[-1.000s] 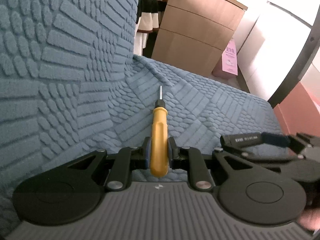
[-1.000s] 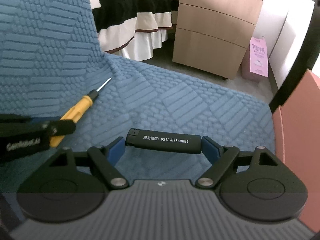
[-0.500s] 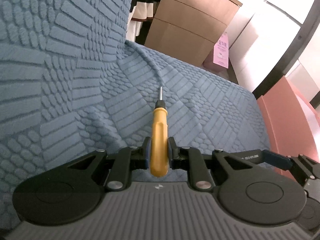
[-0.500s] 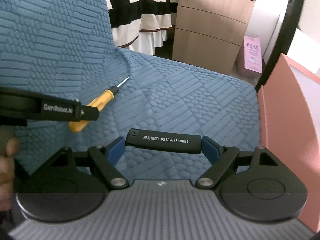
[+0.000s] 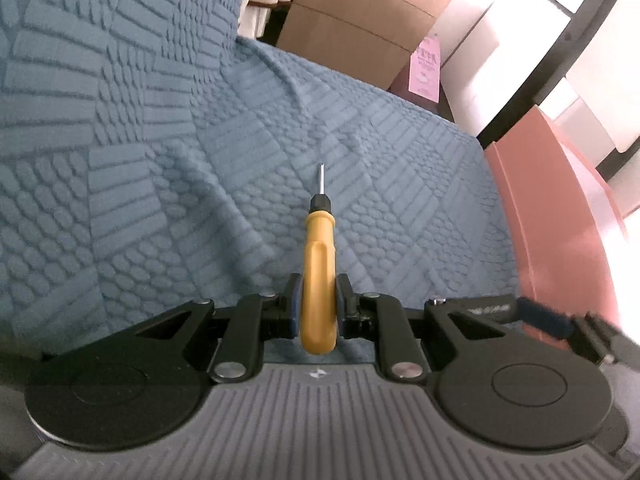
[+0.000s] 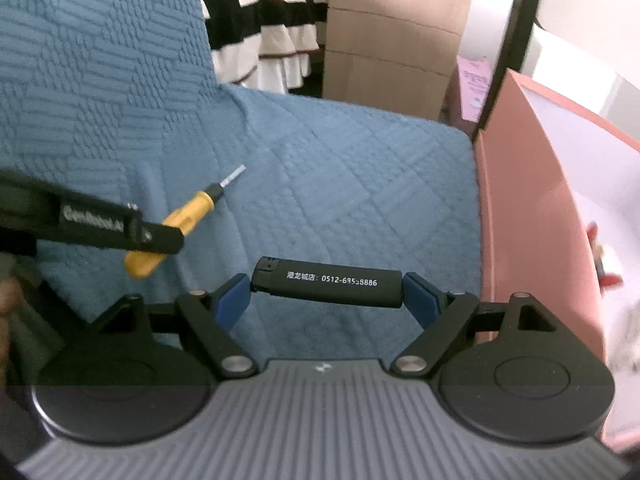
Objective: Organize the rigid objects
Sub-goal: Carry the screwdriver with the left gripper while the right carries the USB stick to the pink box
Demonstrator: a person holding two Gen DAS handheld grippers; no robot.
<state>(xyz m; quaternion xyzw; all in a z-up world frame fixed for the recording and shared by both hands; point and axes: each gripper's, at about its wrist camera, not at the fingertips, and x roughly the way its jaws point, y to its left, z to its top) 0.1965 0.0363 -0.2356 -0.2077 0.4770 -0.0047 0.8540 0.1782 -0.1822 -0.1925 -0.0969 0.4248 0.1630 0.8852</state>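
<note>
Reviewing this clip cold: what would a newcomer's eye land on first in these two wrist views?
First, the yellow-handled screwdriver, clamped upright in the left gripper with its tip pointing away over the blue quilted cover. Next, the black lighter with white print, held crosswise end to end by the right gripper. The pink bin at the right edge stands out against the blue.
</note>
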